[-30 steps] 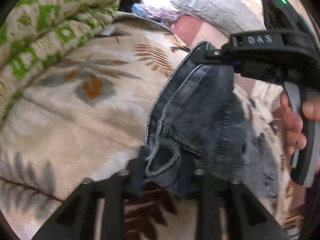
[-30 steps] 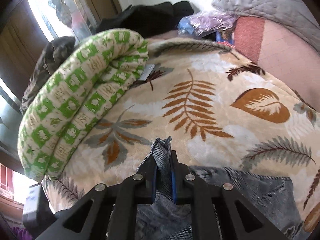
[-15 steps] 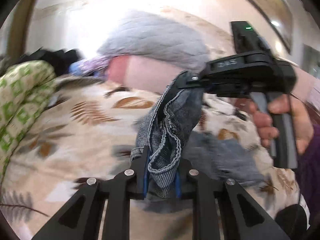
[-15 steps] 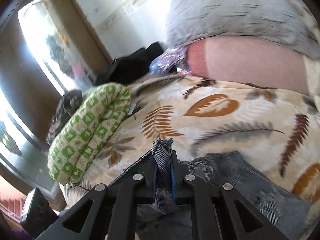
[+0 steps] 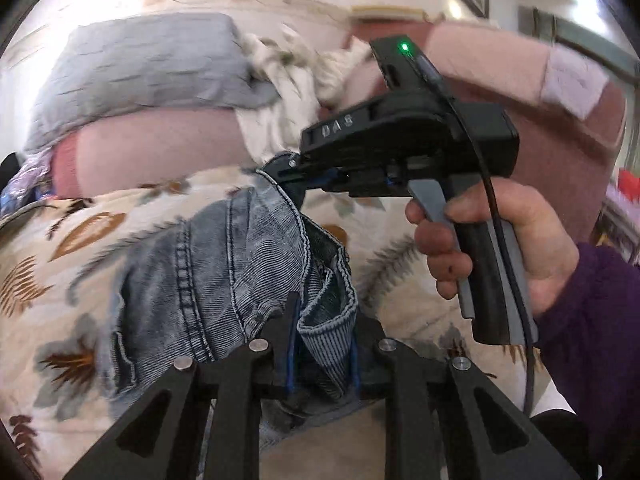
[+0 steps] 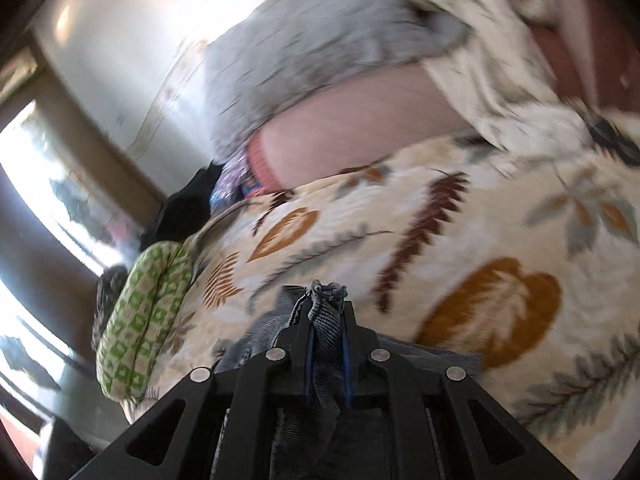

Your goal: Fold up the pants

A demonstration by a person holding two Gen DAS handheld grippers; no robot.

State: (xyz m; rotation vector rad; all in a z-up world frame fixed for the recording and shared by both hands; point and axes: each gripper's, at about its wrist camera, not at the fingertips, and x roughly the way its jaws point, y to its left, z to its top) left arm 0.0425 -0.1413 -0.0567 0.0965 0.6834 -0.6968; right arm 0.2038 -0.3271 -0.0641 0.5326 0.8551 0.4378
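1. Left wrist view: the left gripper [image 5: 322, 344] is clamped on a bunched edge of the jeans [image 5: 224, 264], with denim filling the narrow gap between its fingers. The right gripper [image 5: 288, 170], held in the right hand [image 5: 492, 248], pinches another edge of the same jeans higher up. The cloth hangs between the two grips, raised off the leaf-print blanket [image 5: 60, 248]; its lower part is out of view, so I cannot say whether it touches the bed.

2. Right wrist view: the right gripper [image 6: 326, 332] is nearly closed on a twisted tuft of denim [image 6: 326, 312] that pokes out past the fingertips. More denim trails below toward the blanket [image 6: 460, 232]. A green patterned quilt roll [image 6: 140, 320] lies well off to the left. The frame is motion-blurred, so details are uncertain.

3. Step, as judged: lift-and-carry before a fold; no fold is laid down yet.

4. Next move likely calls for both grips to hold firm, the edge pulled taut and level, then lowered flat on the blanket.
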